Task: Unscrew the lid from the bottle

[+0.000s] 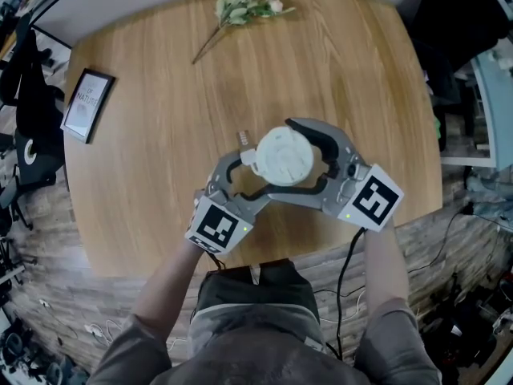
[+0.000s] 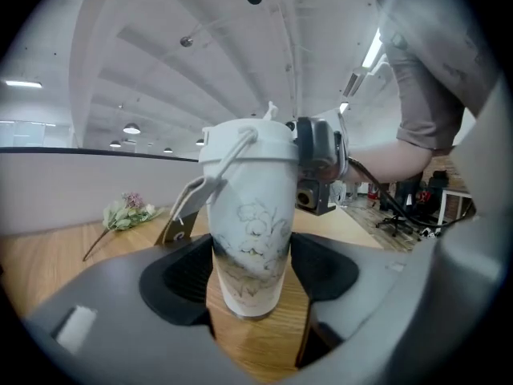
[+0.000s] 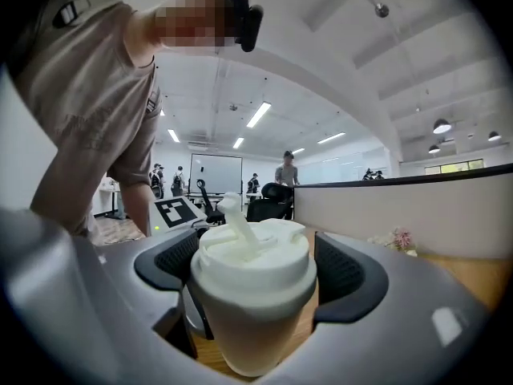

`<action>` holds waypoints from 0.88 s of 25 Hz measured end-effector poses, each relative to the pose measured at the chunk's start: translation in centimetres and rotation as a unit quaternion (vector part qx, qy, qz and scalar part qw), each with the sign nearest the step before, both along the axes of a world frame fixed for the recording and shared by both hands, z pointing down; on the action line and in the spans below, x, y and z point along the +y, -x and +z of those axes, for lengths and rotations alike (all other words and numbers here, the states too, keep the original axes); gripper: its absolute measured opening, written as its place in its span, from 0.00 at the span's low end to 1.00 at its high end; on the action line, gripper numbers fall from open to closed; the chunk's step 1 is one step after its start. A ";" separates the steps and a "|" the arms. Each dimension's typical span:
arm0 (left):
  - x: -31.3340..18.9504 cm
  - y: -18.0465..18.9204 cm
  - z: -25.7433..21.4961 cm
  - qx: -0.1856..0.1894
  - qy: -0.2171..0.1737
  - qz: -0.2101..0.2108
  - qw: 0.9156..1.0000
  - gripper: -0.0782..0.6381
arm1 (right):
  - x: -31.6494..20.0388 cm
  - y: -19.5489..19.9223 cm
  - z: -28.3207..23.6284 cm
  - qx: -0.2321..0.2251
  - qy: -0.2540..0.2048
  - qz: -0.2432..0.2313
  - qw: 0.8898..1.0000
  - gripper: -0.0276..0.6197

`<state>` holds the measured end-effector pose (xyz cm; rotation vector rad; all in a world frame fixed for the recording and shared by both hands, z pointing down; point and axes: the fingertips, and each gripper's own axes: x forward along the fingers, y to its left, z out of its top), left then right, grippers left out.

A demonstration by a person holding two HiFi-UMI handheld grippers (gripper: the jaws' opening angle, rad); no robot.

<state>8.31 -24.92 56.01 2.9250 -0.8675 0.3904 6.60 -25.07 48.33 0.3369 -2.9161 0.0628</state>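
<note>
A white bottle with a faint floral drawing stands upright on the round wooden table. Its white lid, with a strap loop on top, fills the middle of the right gripper view. My left gripper comes in from the near left and is shut on the bottle's lower body, pads pressing both sides. My right gripper reaches in from the near right, higher up, and is shut on the lid. The lid hides the bottle's body in the head view.
A framed picture lies at the table's left edge, and a sprig of flowers lies at the far edge. A paper tag hangs from the bottle's strap. Cables and office gear sit on the floor around the table.
</note>
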 end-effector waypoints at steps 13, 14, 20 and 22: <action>0.0 0.1 0.0 -0.011 0.000 -0.004 1.000 0.54 | -2.5 0.7 -1.9 -0.070 0.027 0.236 0.969 0.96; 0.0 0.1 0.0 -0.011 0.000 -0.007 1.000 0.54 | -2.9 1.1 -1.5 -0.066 0.029 0.255 0.964 0.96; -0.1 0.0 -0.1 -0.003 -0.002 -0.025 1.000 0.54 | -3.5 1.8 -1.1 -0.061 0.026 0.281 0.958 0.95; -0.1 0.0 -0.1 0.002 0.004 -0.030 1.000 0.54 | -3.4 1.8 -1.0 -0.055 0.021 0.280 0.958 0.95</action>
